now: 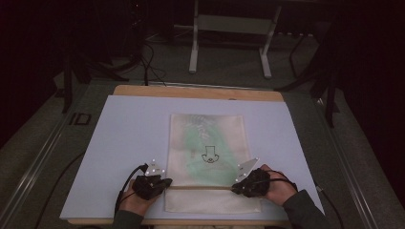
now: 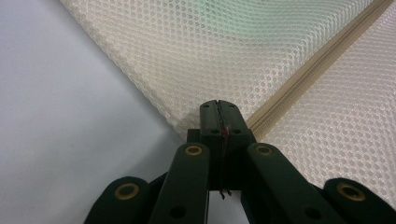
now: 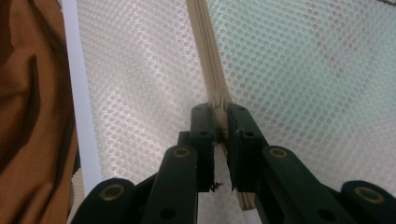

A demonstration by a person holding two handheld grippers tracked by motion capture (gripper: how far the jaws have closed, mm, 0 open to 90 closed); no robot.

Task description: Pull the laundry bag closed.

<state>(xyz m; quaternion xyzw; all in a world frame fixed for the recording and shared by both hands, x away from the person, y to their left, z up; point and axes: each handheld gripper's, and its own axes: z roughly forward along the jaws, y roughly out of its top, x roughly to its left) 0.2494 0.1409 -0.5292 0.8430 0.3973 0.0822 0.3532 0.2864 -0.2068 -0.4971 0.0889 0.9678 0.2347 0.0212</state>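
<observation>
Left gripper (image 2: 218, 105) clamps mesh bag (image 1: 208, 143) edge | right gripper (image 3: 218, 109) pinches zipper (image 3: 208, 51) | pale-blue board (image 1: 129, 138), dark room | bag's green contents blurred

A dim lab or recording studio: a pale blue sheet-covered wooden worktable (image 1: 143, 91) sits on grey carpet (image 1: 229, 67), black cables (image 1: 148, 62) trail past white metal stand legs (image 1: 193, 52)

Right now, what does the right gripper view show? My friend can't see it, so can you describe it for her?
The right tool pinches the beige zipper of a cream mesh bag, its two black jaws closed on the zipper's small pull. Something pale green shows through the mesh on the right, and a white table edge and brown cloth run down the left.
</observation>
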